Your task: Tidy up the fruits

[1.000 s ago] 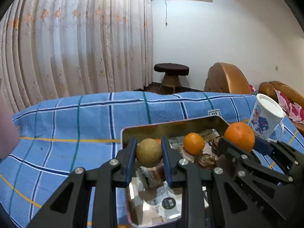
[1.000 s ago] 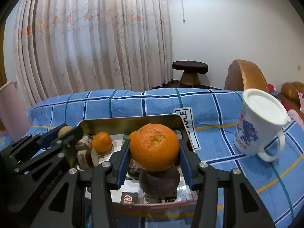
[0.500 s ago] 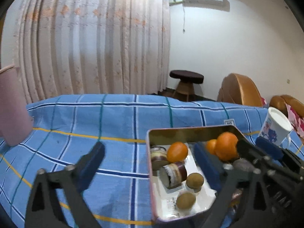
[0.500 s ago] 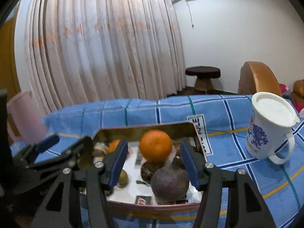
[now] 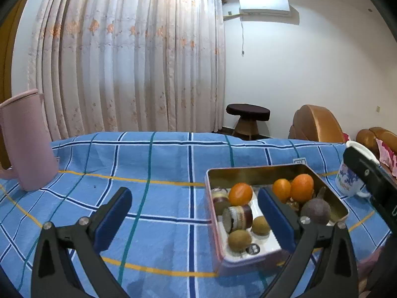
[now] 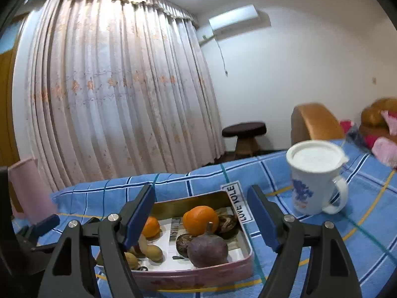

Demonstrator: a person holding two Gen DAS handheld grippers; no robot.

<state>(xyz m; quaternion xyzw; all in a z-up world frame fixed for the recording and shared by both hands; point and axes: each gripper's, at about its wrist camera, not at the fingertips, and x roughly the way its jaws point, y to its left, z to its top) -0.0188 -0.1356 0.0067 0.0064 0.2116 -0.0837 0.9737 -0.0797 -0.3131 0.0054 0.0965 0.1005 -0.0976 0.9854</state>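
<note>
Both wrist views low, forward-facing (near), sharing tin (image 5: 330, 191) (image 6: 238, 233)

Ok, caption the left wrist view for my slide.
Open left gripper beside a tin of oranges and kiwis on blue plaid cloth.

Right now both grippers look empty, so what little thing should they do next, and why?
Probably ease both back from the tin and look for any fruit outside it. The left gripper and right gripper have just been opening and hold nothing; the big orange and the brown fruit lie inside the tin. No loose fruit shows on the blue cloth.
</note>
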